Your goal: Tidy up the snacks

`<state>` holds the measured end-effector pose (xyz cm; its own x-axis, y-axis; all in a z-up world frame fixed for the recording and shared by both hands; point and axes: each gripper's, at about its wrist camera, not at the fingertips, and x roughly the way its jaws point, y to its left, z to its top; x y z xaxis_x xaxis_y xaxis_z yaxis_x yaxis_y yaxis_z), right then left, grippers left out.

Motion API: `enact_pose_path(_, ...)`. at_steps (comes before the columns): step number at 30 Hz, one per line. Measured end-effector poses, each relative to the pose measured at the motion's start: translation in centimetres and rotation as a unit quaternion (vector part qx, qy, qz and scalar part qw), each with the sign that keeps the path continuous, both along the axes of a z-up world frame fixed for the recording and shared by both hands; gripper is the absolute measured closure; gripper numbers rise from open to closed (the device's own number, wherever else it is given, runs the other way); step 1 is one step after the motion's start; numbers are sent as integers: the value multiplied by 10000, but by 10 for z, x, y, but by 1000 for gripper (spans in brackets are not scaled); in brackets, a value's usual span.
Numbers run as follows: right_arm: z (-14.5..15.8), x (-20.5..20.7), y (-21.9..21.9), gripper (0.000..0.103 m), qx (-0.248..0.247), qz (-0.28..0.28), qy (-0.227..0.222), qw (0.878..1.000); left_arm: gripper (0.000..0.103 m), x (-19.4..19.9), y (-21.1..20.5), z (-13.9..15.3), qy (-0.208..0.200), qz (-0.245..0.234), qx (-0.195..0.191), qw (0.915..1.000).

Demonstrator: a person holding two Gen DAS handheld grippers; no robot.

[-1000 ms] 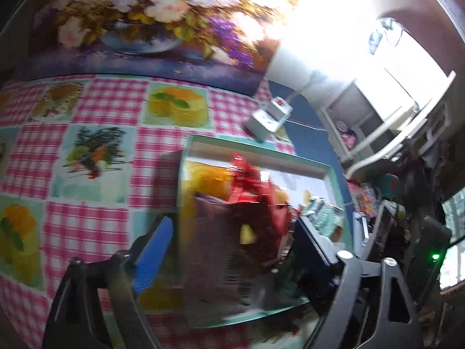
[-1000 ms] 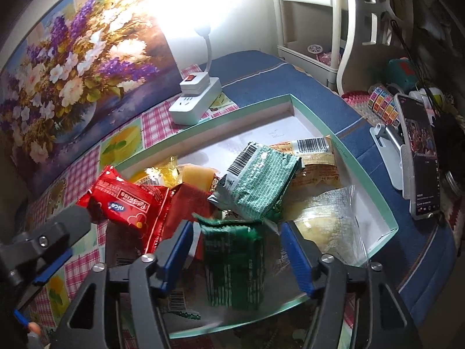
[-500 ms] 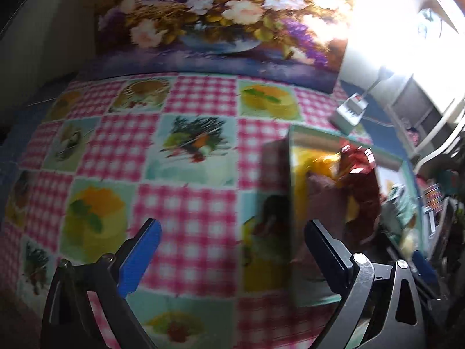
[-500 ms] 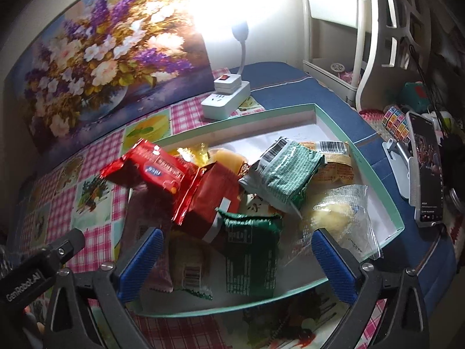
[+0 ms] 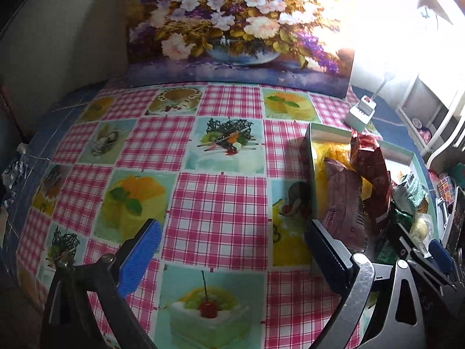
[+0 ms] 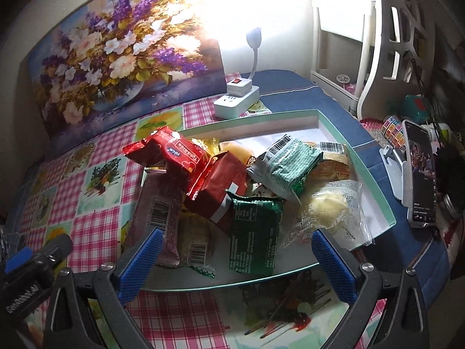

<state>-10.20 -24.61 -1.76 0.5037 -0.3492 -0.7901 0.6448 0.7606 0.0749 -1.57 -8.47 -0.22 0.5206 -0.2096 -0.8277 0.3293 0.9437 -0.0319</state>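
A shallow green-rimmed box holds a heap of snack packets: a red packet, a dark red one, a dark green one, a pale green one, a brown-pink one and a clear bag. My right gripper stands open just in front of the box, nothing between its blue pads. My left gripper is open over the checked tablecloth, to the left of the box, holding nothing.
A flower painting leans at the back of the table. A white power strip with a lamp stands behind the box. A phone on a stand and small items sit to the right, with a white shelf behind.
Both grippers opened wide and let go of packets in the box. The left gripper swung left, away from the box and out over the tablecloth. The right gripper drew back slightly.
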Motion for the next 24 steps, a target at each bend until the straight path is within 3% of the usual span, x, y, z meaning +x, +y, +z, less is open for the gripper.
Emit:
enact_pose_path(5,1,1,5,0,-64,147,69,9998,4,-2,7,2,-8,123,20,9999)
enact_pose_path(9,-1,2,5,0,-8,163,100,9998,4,-2,9,0,-15,259,286,9993)
enact_pose_path(24,-1,-2,3,0,85,109,131,9998,4,3,23,-6,230,480,368,9979)
